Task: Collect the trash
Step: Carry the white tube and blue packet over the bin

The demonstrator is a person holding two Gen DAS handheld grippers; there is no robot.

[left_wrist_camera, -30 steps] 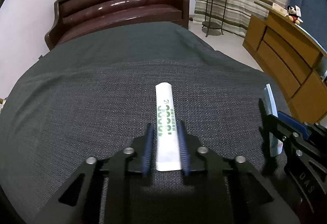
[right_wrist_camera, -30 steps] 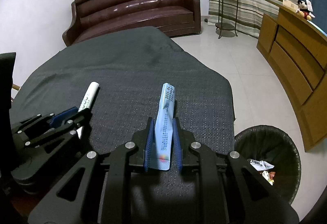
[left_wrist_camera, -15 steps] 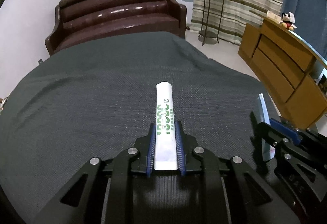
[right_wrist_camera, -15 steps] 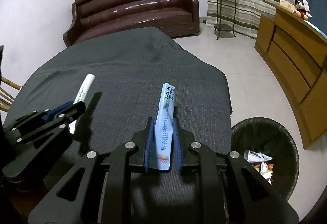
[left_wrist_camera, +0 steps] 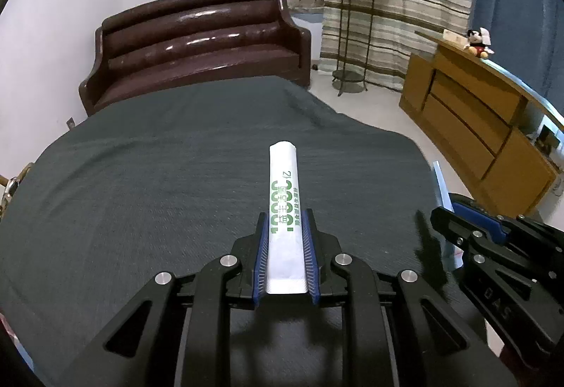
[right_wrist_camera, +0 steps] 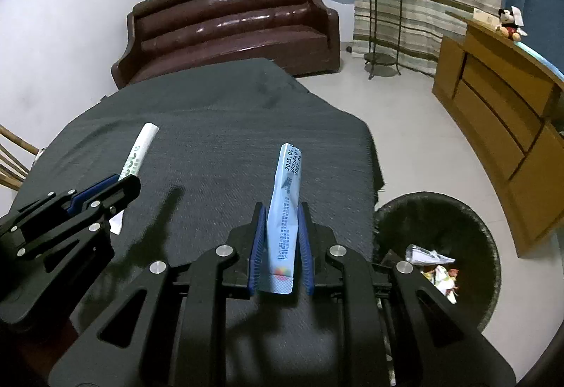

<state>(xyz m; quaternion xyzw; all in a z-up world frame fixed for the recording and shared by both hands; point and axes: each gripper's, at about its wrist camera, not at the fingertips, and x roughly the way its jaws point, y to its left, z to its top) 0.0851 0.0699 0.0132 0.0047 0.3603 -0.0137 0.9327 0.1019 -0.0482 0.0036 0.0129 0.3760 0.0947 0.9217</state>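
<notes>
Carrying trash above dark grey cloth-covered counter (left_wrist_camera: 141, 196). Left gripper (left_wrist_camera: 285, 247) fingers clamp white green-printed sachet (left_wrist_camera: 284, 196); right gripper (right_wrist_camera: 280, 242) fingers clamp pale blue sachet (right_wrist_camera: 286, 196). Risks: thin sachets slipping; early release near counter's right edge missing black round bin (right_wrist_camera: 469, 235) on floor beside it.

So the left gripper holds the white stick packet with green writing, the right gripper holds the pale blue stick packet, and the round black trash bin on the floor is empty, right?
Almost. The round black trash bin is not empty: the right wrist view shows crumpled wrappers already inside it. The rest holds: the left gripper is shut on the white stick packet with green writing, and the right gripper is shut on the pale blue stick packet.
</notes>
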